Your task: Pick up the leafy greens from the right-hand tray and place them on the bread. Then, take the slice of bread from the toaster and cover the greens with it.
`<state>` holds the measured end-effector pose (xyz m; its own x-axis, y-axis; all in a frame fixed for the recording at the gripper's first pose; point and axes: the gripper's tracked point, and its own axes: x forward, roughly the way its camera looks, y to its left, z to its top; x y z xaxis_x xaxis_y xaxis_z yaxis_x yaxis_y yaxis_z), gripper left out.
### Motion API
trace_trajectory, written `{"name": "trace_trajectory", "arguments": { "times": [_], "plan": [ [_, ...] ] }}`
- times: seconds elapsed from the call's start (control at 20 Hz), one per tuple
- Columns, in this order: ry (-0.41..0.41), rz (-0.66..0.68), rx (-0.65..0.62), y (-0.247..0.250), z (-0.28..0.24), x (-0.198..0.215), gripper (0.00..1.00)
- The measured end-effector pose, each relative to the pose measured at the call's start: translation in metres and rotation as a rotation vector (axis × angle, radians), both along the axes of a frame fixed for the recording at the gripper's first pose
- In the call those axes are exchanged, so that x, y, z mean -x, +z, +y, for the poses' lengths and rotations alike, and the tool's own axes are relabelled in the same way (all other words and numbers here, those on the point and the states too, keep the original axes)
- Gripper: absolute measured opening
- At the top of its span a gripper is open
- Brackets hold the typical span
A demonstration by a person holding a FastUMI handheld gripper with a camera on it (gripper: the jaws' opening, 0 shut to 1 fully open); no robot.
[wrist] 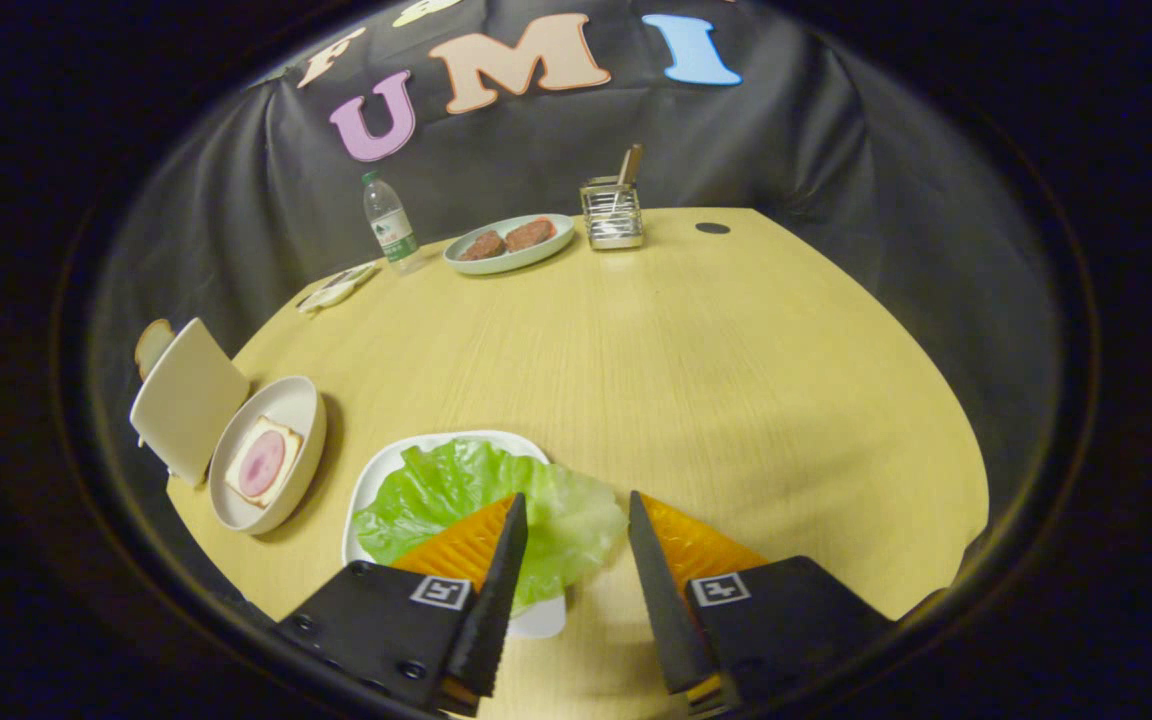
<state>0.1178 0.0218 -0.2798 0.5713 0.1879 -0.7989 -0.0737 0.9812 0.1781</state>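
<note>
Leafy greens: one broad, ruffled lettuce leaf lying on a white tray on the desk, just ahead of the claw and partly under its left finger. Right edge of the leaf spilling past the tray rim toward the gap between the fingers. Likely very light, thin and floppy, perhaps a soft plastic model given the even sheen; bound to droop when lifted and easy to tear or crease if real. Best taken by that right-hand ruffled edge, where the leaf stands clear of the tray and one finger could slip beneath; a pinch on the flat middle would probably just slide.

Claw spread wide, nothing between the fingers, both tips hanging above the leaf's near edge and the bare desk.

To the left of the tray, a round white dish holding a slice of bread topped with a pink round of meat: the target for the leaf. Beyond that dish, a pale boxy toaster with a second slice poking out behind it.

At the far side of the desk: a water bottle, a plate with two brown patties, a wire holder with a utensil in it, and a small flat dish.

Writing: bottle label green and white, too small to read. Square black-and-white marker tags on both fingers, no legible words.
</note>
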Motion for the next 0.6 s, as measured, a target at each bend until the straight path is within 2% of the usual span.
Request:
{"name": "trace_trajectory", "arguments": {
  "times": [0.1, 0.45, 0.6],
  "plan": [
    [0.017, 0.001, 0.002, 0.0, 0.004, 0.002, 0.53],
    [-0.007, -0.01, 0.082, 0.003, -0.006, 0.003, 0.04],
    [-0.019, -0.035, 0.055, 0.016, 0.001, 0.003, 0.04]
  ]
}}
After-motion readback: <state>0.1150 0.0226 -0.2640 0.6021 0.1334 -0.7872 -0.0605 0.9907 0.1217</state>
